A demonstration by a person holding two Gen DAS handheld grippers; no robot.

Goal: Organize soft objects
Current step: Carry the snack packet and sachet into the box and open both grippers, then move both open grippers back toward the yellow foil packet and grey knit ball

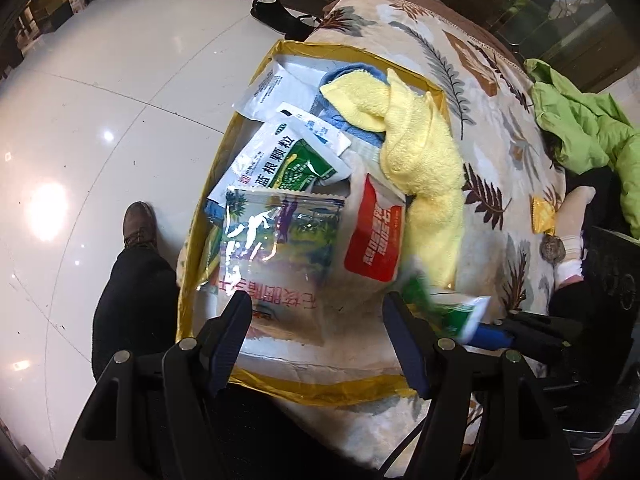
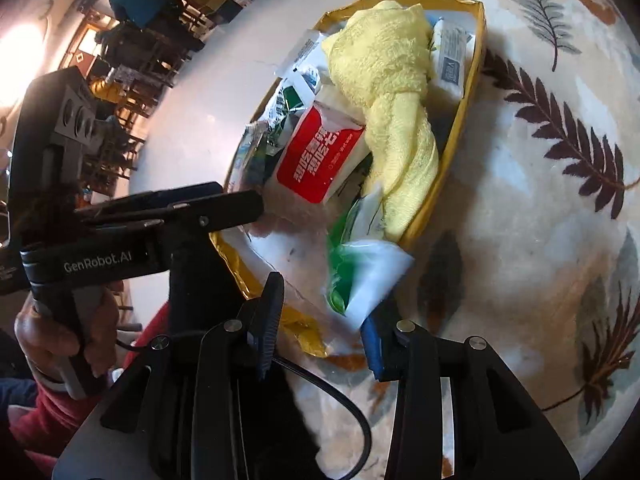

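Fluffy terry yellow towel (image 1: 420,148) lies among glossy plastic sachets (image 1: 280,248) in a shiny gold-foil box (image 2: 478,40).

gold-edged box (image 1: 402,390) | yellow towel (image 1: 420,152) | blue cloth (image 1: 340,124) | red-and-white packet (image 2: 320,156) | green-and-white sachet (image 2: 360,272) | cream blanket (image 2: 540,200), brown and grey leaf print | lime-green jacket (image 1: 580,128)

Leaf-patterned blanket (image 1: 492,128), gold-rimmed box (image 1: 404,390) of packets resting on it, green jacket (image 1: 580,128) at its far edge
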